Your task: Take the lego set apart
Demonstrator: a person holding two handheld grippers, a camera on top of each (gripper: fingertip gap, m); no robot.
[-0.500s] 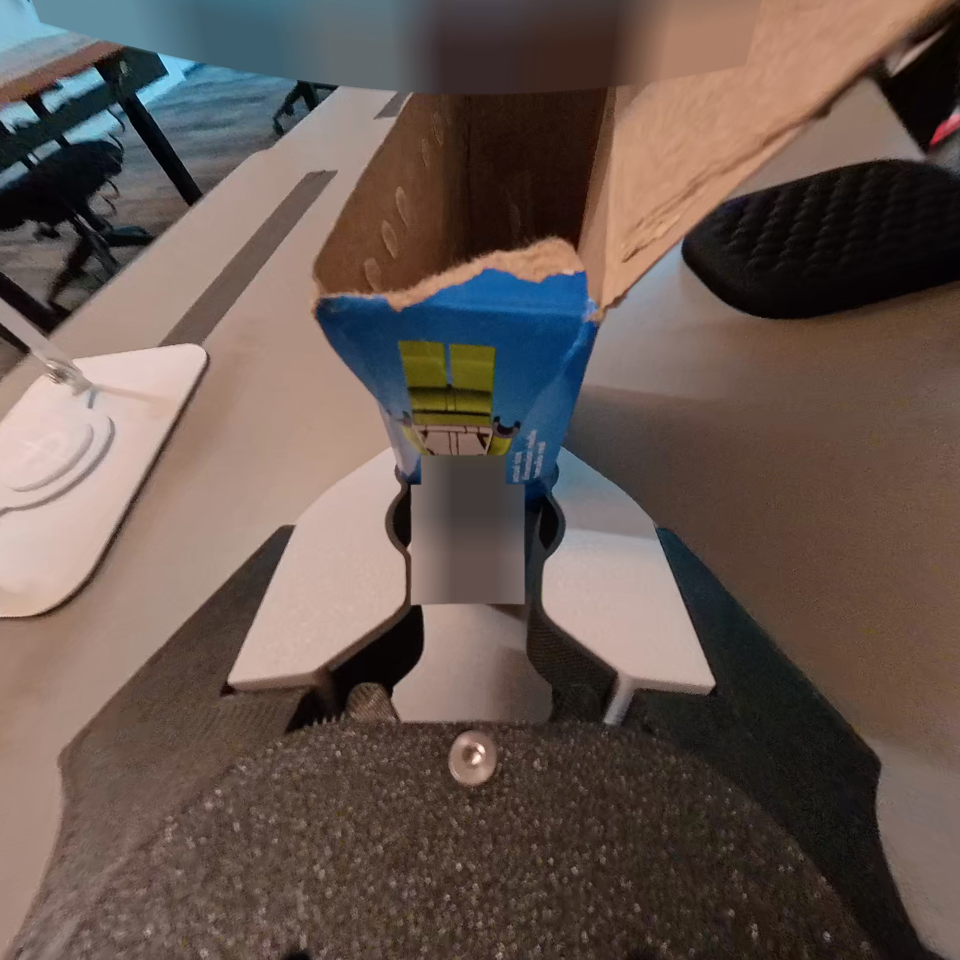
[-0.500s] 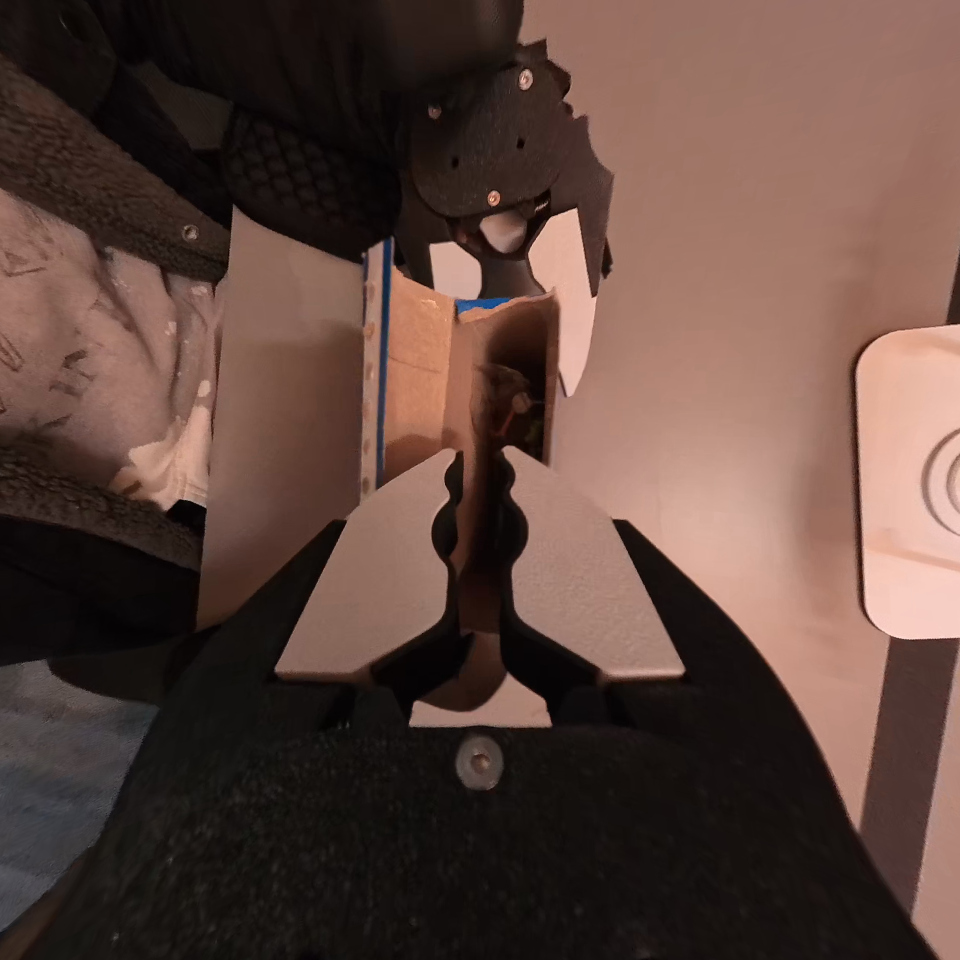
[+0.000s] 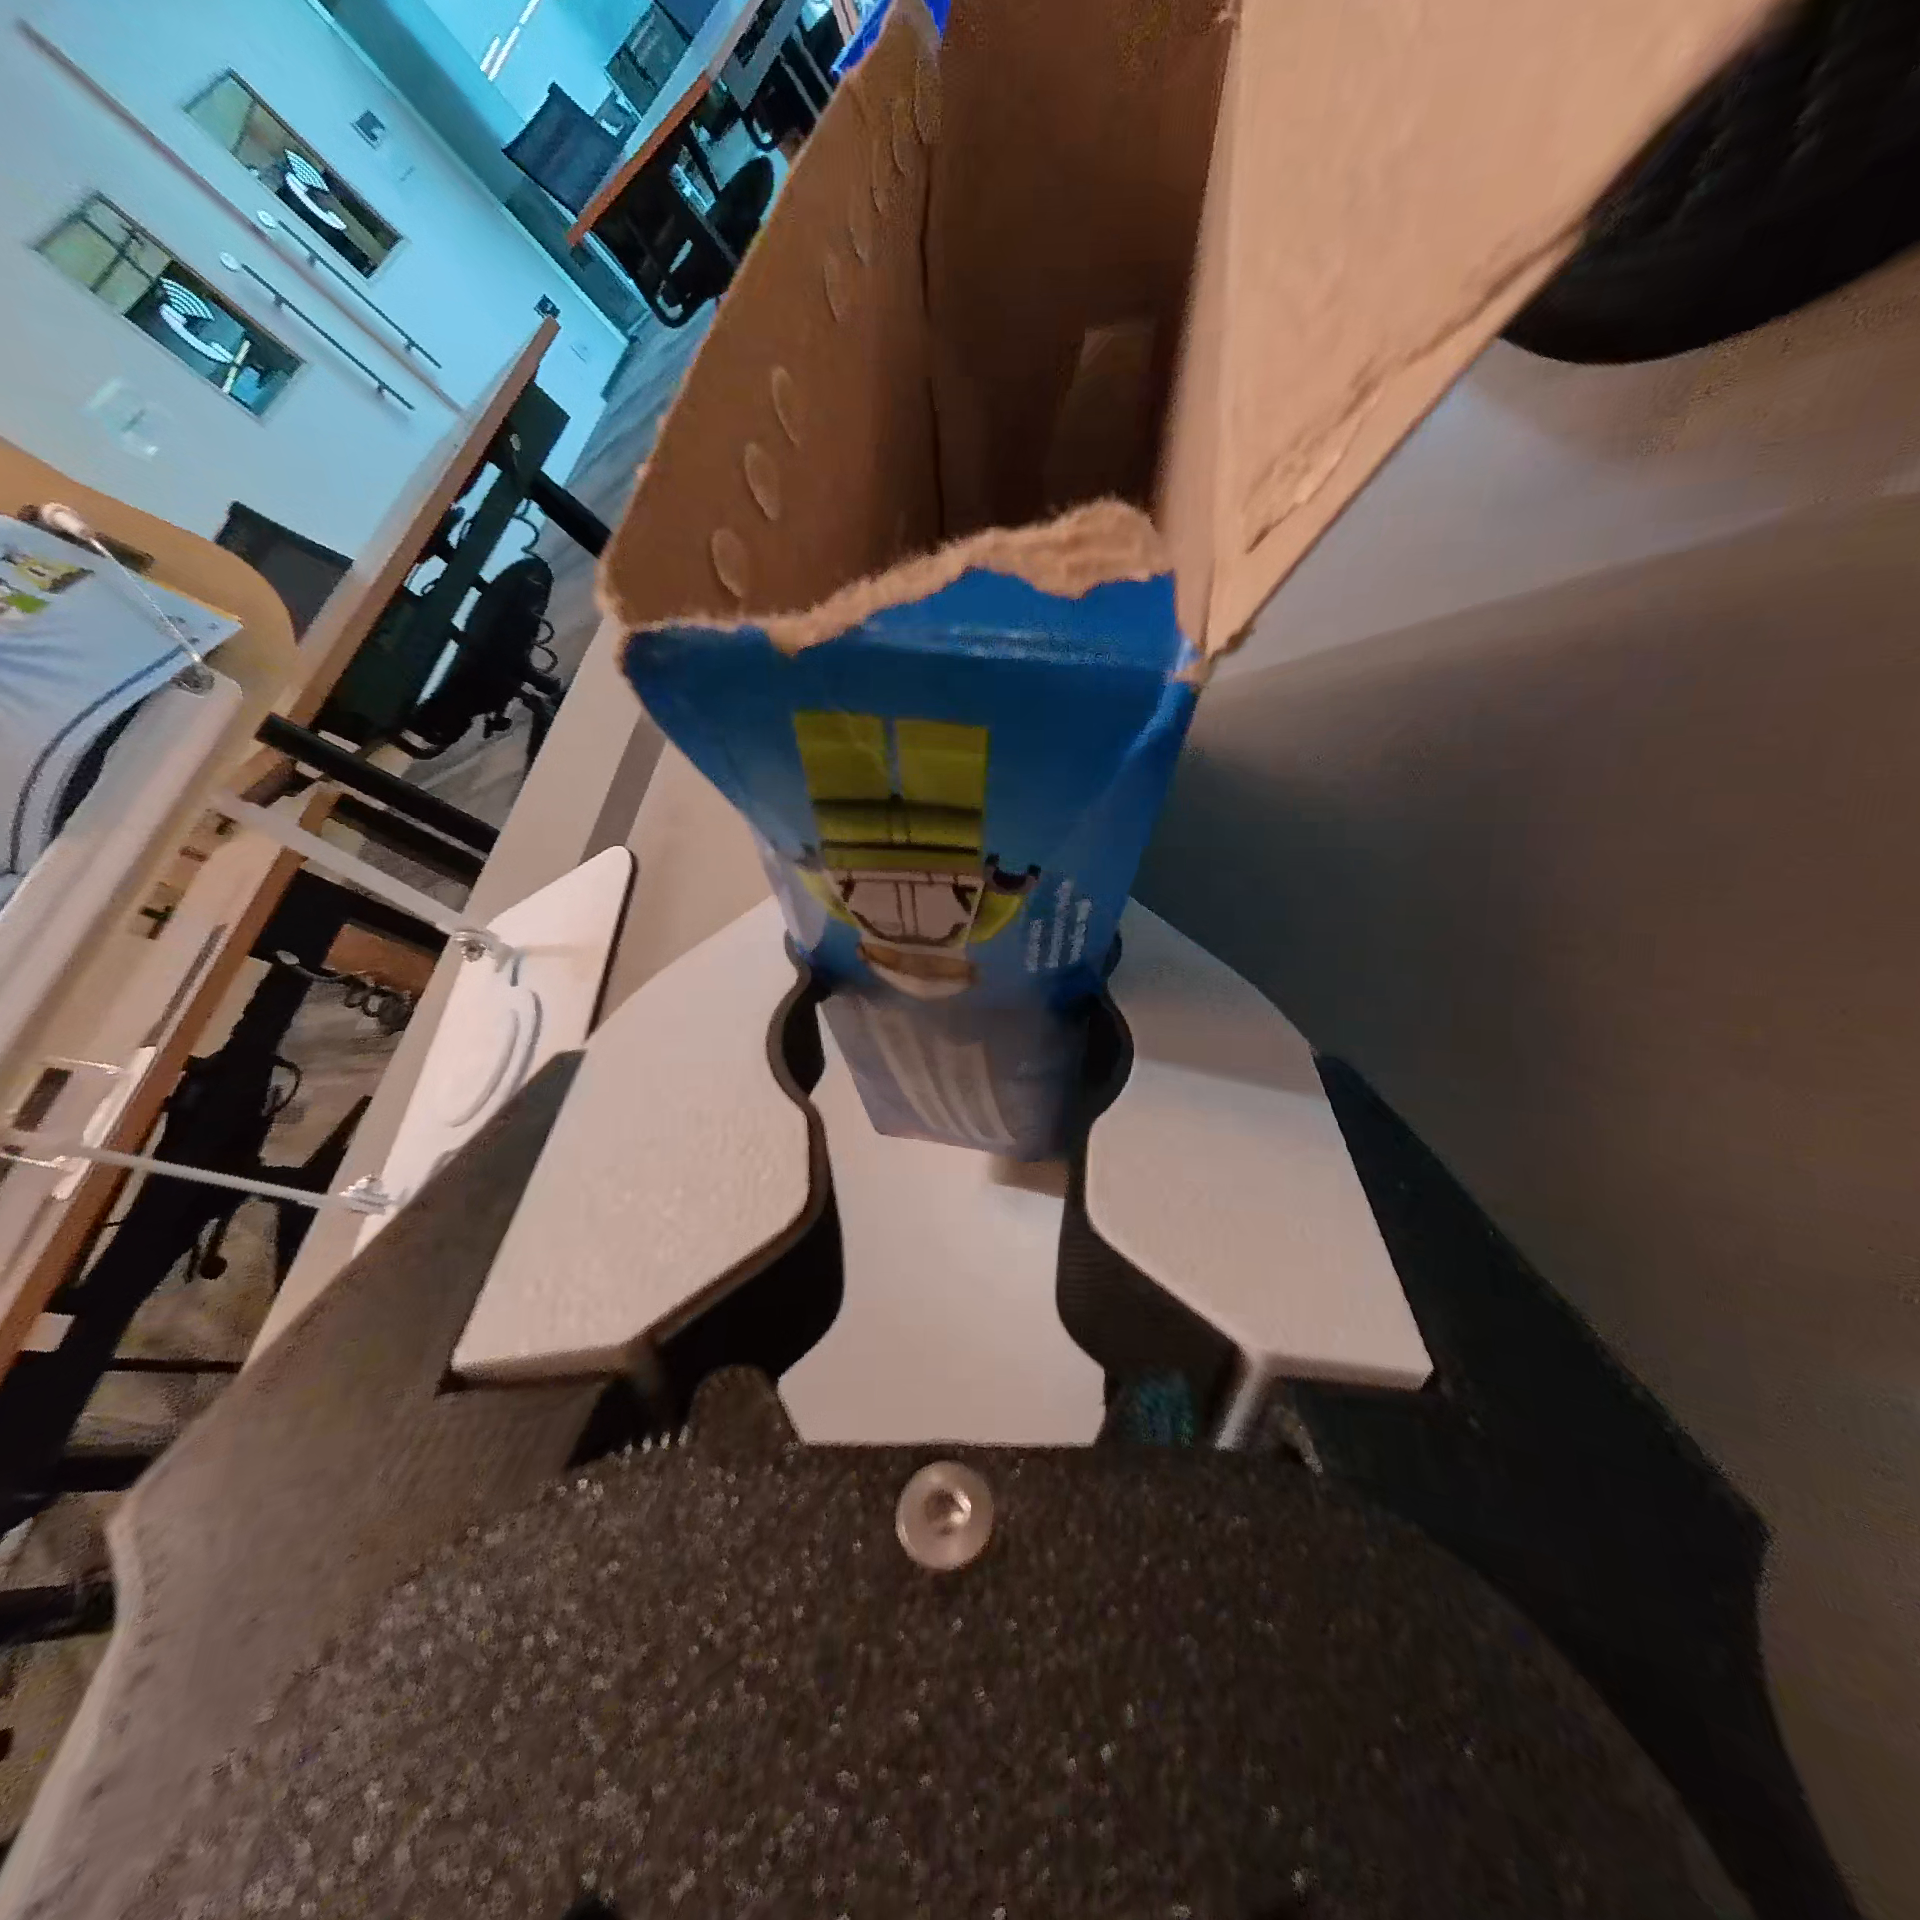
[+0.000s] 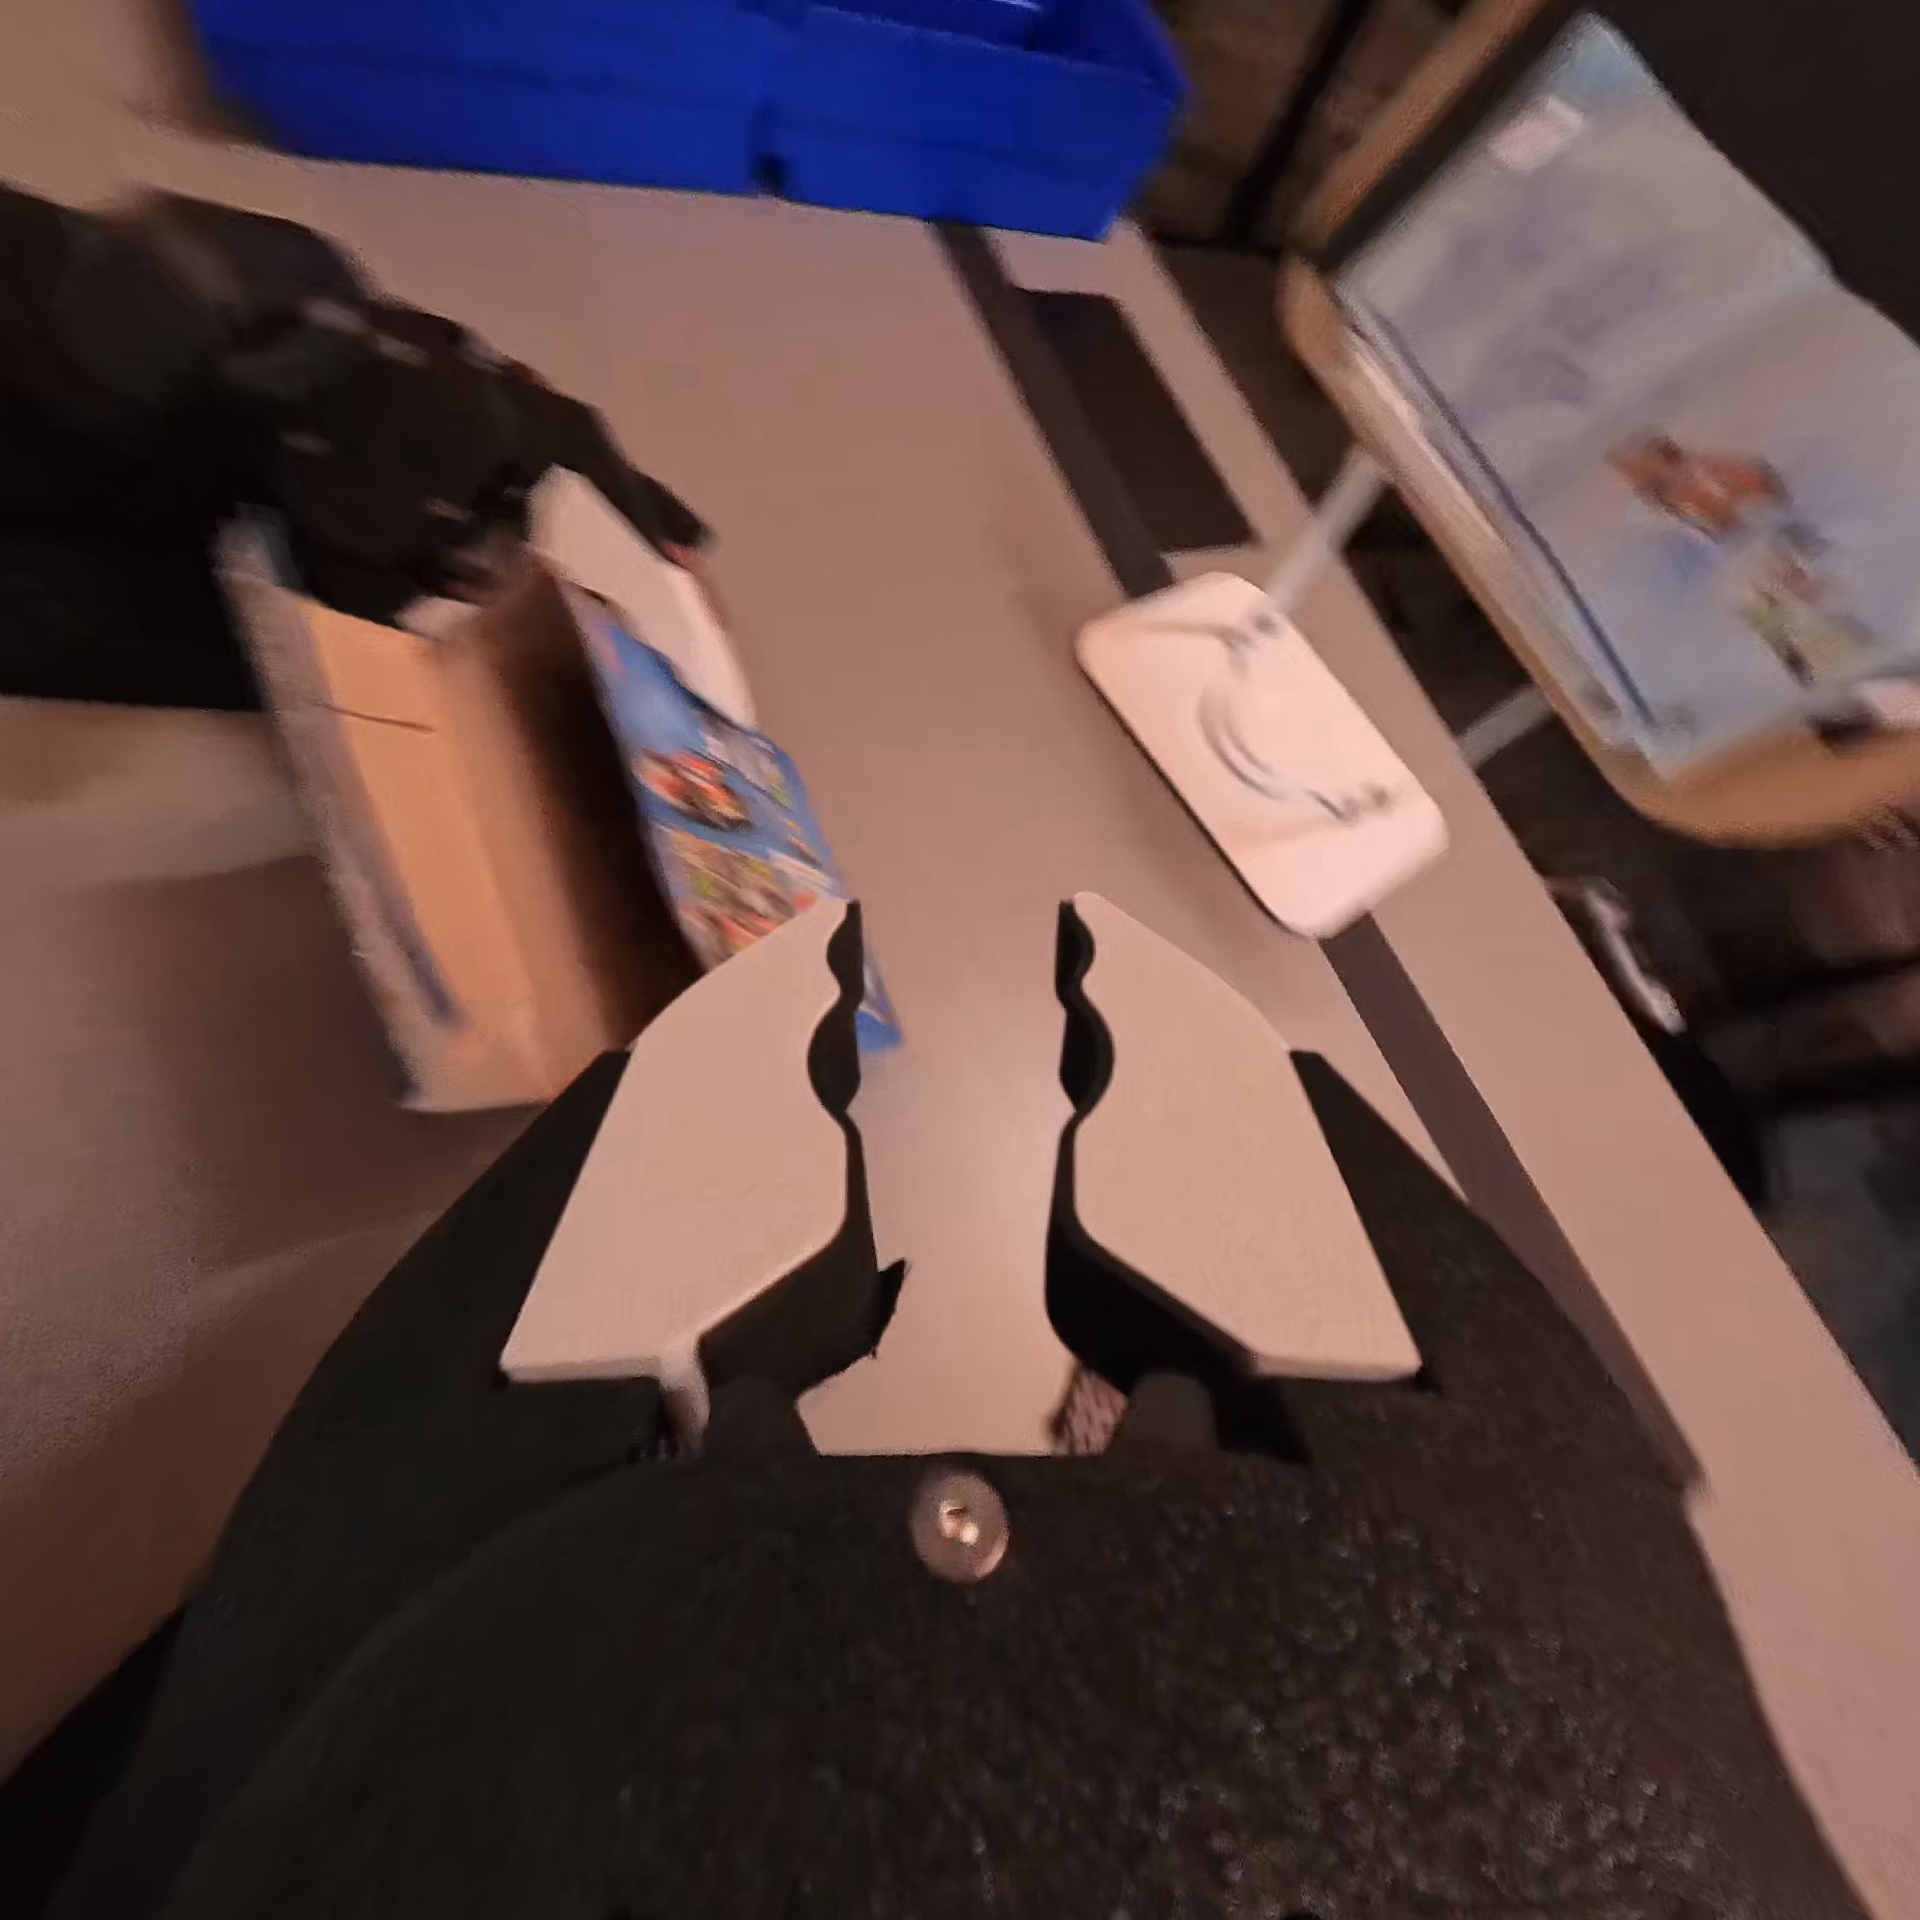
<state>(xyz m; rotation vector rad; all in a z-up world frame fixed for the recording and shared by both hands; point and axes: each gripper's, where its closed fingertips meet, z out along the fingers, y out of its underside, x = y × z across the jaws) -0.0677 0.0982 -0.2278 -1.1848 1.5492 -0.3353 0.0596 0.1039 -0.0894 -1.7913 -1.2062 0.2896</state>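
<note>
Lego box (image 3: 935, 831), torn open at one end, is clamped in the left claw (image 3: 951, 977) above the table (image 3: 1558, 935). Right claw (image 4: 956, 925) is empty, jaws apart. Disassembly seems not yet begun; no bricks visible.

Grey table (image 4: 935, 499), wood-topped desks (image 3: 457, 457), office chairs (image 3: 499, 644), pale wall (image 3: 125, 343), blue-lit windows (image 3: 166, 301)

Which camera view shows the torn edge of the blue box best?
The left wrist view: the torn edge is close and sharp above the left gripper. The right wrist view shows the blue box blurred, that edge not discernible.
</note>
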